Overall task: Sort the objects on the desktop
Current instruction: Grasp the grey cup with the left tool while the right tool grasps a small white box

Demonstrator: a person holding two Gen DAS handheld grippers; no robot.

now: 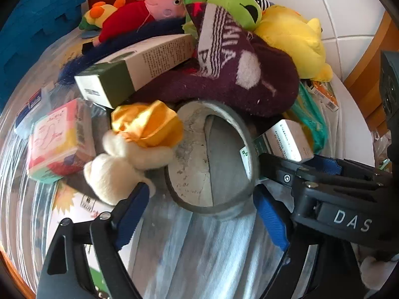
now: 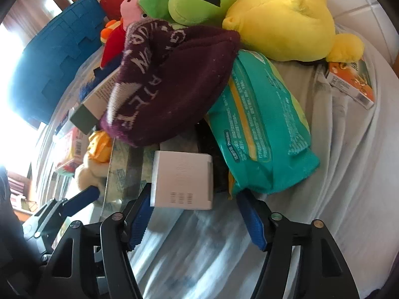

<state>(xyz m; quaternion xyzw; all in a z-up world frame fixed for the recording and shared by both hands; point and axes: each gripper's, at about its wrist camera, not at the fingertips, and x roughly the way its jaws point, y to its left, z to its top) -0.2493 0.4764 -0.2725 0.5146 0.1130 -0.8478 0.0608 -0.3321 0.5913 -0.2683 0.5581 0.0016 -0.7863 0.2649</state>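
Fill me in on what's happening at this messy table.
A person holds two grippers over a heap of plush toys, boxes and a maroon knit hat. The left gripper is open around a roll of tape. The right gripper is open before a small white box. Neither grips yet.

Both wrist views look steeply down, close on the pile, sharing the maroon knit hat [image 1: 239, 74] [image 2: 174, 79].

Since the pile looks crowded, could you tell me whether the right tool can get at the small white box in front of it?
Probably yes. The small white box lies at the pile's near edge, nothing covers its near end, and the right tool is open just before it.
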